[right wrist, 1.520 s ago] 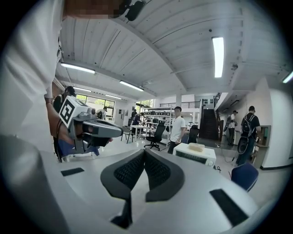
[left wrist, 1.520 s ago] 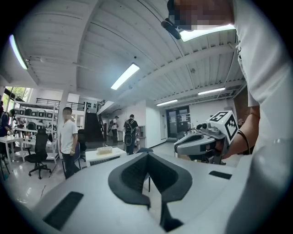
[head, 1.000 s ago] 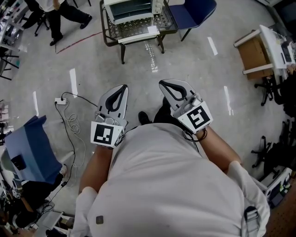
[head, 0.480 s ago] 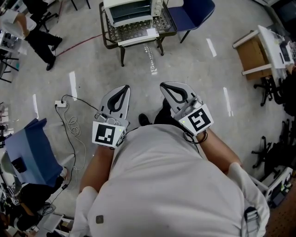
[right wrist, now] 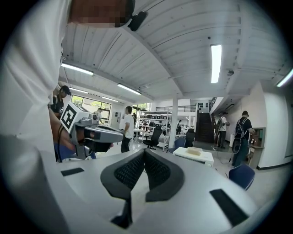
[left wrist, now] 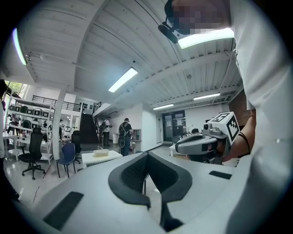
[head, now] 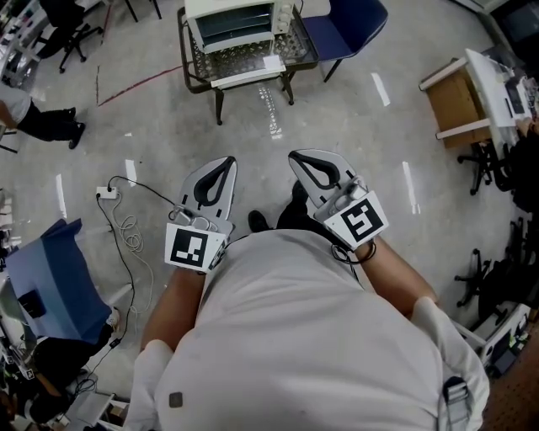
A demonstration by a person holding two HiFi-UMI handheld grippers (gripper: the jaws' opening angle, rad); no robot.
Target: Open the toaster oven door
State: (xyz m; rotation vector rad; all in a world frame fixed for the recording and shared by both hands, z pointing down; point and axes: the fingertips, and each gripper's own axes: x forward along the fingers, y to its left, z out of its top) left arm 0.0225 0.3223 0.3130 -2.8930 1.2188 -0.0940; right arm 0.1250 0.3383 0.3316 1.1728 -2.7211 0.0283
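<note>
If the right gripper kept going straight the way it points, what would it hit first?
Nothing close: ahead of the right gripper, fingers shut, the floor looks free as far as a distant black chair; depth there is unclear. The white table sits right of that line.

I see a white cable (head: 126,226) w/ a plug strip (head: 104,192) on the floor at my left, a blue chair (head: 344,21) ahead, a brown box (head: 453,101) at right & sb's legs (head: 42,125) far left.

Open lab hall with equipment racks (left wrist: 23,112), office chairs (left wrist: 33,151).
</note>
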